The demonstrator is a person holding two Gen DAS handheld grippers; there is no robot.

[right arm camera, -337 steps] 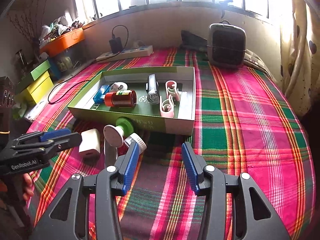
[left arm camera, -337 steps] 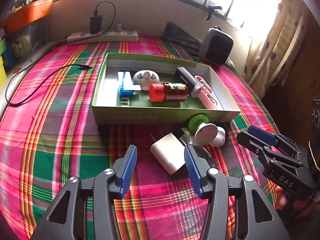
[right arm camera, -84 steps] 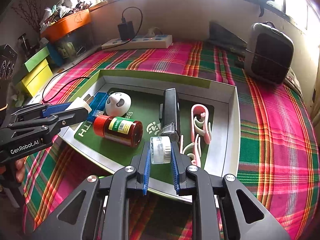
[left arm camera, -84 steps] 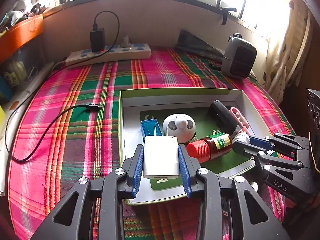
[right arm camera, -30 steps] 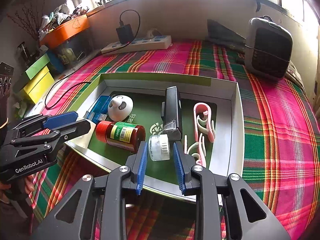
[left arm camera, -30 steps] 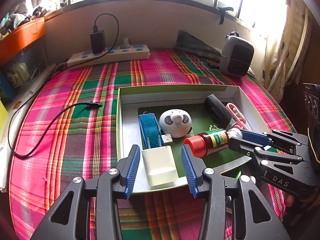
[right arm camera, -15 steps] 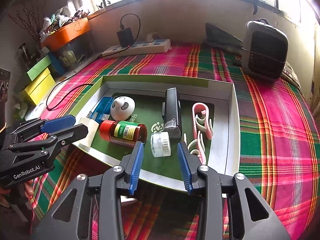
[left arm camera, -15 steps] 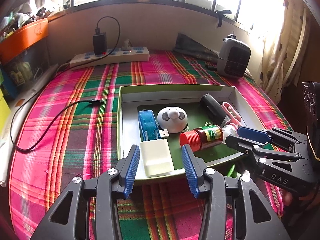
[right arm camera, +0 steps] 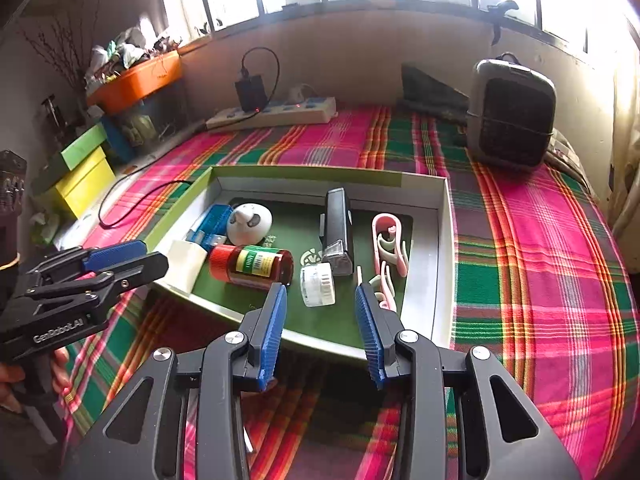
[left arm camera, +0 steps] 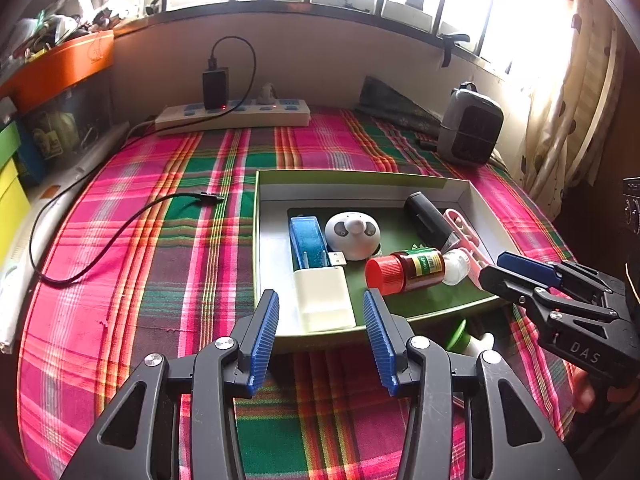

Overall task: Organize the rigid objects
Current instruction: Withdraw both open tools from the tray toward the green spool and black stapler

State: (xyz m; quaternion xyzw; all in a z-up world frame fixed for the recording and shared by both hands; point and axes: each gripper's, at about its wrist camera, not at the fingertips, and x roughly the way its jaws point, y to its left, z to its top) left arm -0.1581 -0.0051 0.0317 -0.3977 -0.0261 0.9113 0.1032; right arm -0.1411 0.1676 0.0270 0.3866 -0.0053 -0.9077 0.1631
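Right now your left gripper [left arm camera: 320, 332] stands well open and holds nothing; the white charger block [left arm camera: 323, 300] lies free between and just beyond the pads, flat in the near left corner of the green box [left arm camera: 256, 240]. Your right gripper [right arm camera: 320, 320] is also parted and empty, with the small clear jar [right arm camera: 318, 284] loose on the green floor near the box's front edge, touching nothing of yours.

Outside the front wall, 1 thing with a green ring and white disc [left arm camera: 466, 340] sits on the plaid cloth [left arm camera: 160, 280], mostly hidden by the wall. It looks like light, hard plastic and probably rolls, so take it across the ring's sides, not the smooth disc face.

Inside, the red-capped bottle [left arm camera: 408, 270] lies on its side against the jar; likely slick and round, so grip across the cap or mid-body. The black torch [right arm camera: 338, 228], pink clips [right arm camera: 388, 244], blue case [left arm camera: 306, 242] and white panda-faced dome [left arm camera: 352, 234] all seem stiff and light.
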